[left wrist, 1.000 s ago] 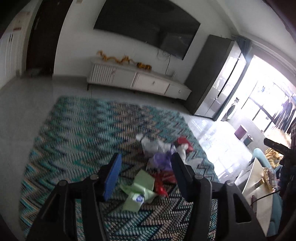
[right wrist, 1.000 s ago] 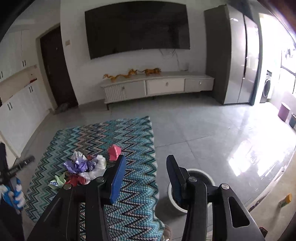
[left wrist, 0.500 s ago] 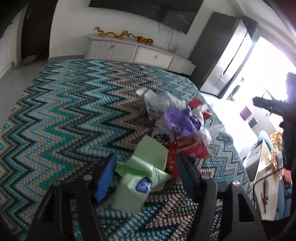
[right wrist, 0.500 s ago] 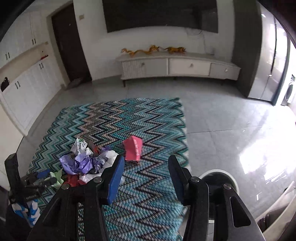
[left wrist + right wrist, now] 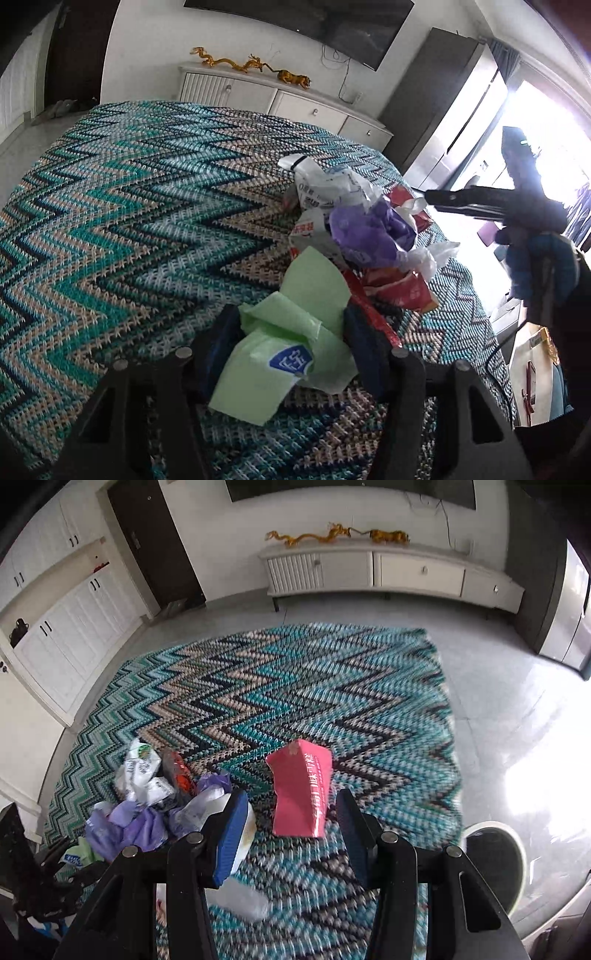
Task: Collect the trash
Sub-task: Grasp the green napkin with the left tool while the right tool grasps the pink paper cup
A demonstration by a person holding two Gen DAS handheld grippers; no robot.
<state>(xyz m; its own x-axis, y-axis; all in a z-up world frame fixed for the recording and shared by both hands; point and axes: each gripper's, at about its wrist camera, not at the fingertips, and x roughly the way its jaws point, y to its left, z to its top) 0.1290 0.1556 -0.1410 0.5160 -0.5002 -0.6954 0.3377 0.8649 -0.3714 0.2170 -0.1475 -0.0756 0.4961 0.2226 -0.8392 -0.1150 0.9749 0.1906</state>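
On rug (image 5: 110, 229): left tongs (image 5: 290, 343) open astride green wrapper (image 5: 280, 354); right tongs (image 5: 291, 830) open, empty

We found the crumpled green plastic wrapper (image 5: 295, 343) on the zigzag-woven rug (image 5: 129, 229), between the fingers of the left tool (image 5: 291, 343). Behind it lay the heap of crumpled purple and white bags (image 5: 362, 229). The pink paper pouch (image 5: 301, 786) lay right of that heap, before the right tool (image 5: 291, 834).
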